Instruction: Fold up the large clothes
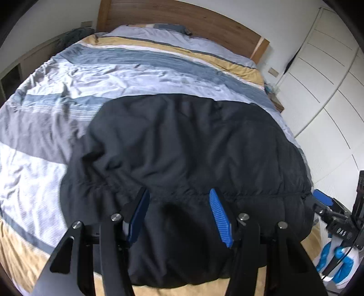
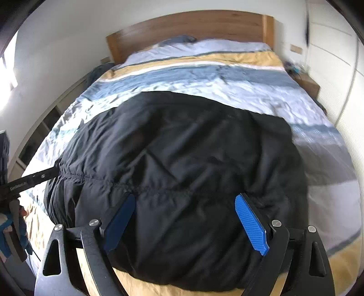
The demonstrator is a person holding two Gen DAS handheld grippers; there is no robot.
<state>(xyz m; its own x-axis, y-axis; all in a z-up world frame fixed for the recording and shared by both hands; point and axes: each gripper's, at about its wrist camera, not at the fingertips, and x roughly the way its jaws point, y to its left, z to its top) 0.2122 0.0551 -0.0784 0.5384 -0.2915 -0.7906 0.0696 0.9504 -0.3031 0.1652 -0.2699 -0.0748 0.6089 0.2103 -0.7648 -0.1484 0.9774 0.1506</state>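
A large black padded garment point(image 1: 188, 145) lies spread on the near half of the bed, its gathered seam running across near the fingertips. My left gripper point(image 1: 178, 192) hovers over the garment's near part, its blue pads point(image 1: 219, 216) apart with only flat cloth below them. In the right wrist view the same garment point(image 2: 182, 148) fills the middle, and my right gripper point(image 2: 185, 197) stands wide open above its near edge, pinching nothing. The right gripper point(image 1: 323, 200) also shows at the garment's right end, and the left gripper's arm point(image 2: 29, 179) at its left end.
The bed's striped duvet point(image 1: 113, 75) in blue, grey, white and tan stretches to a wooden headboard point(image 1: 182, 16). White wardrobe doors point(image 1: 329, 95) and a nightstand point(image 2: 307, 84) stand at the right. Low shelving point(image 2: 38, 139) runs along the left wall.
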